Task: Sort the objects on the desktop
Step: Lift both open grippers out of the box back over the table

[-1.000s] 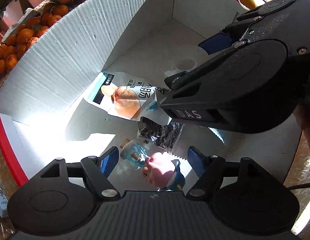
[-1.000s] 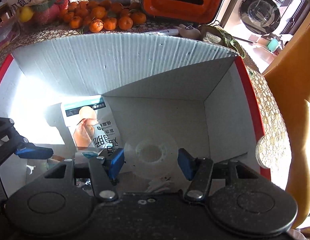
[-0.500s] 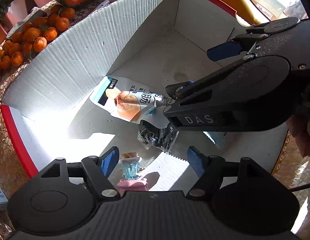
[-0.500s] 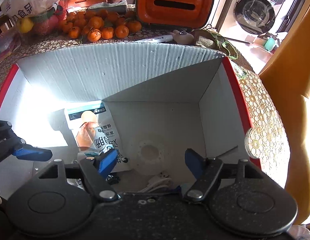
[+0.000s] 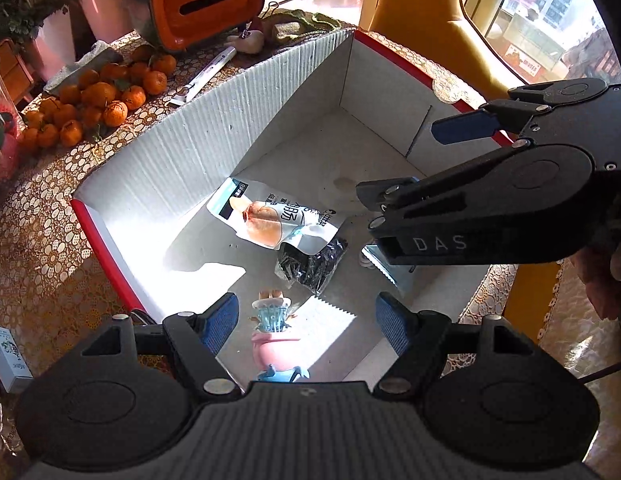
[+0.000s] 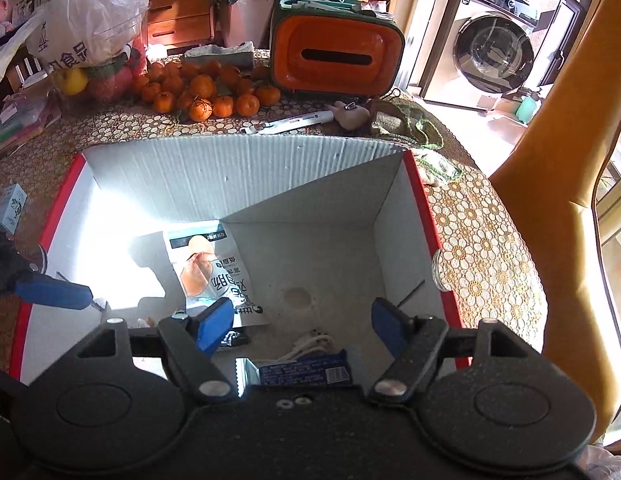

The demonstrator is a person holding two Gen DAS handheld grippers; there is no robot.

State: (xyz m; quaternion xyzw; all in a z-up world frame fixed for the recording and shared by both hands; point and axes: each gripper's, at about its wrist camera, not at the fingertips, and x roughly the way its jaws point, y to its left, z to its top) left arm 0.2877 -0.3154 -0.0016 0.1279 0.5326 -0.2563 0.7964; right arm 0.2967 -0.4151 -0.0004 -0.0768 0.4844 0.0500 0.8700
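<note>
Holding one box (image 5: 214, 128); two pouches (image 5: 266, 220); one figurine (image 5: 272, 332)

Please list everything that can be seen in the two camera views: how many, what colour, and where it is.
cardboard box: one, white inside with red rim, on table
snack pouch: one, white and orange, box floor
dark packet: one, black, beside pouch
figurine: one, pink and blue, near box corner
blue wrapper: one, box floor, near edge
white cable: one, box floor
oranges: many, behind box
orange case: one, behind box
pen: one, white, behind box
tablecloth: one, gold lace pattern
left gripper: fingers open
right gripper: fingers open
</note>
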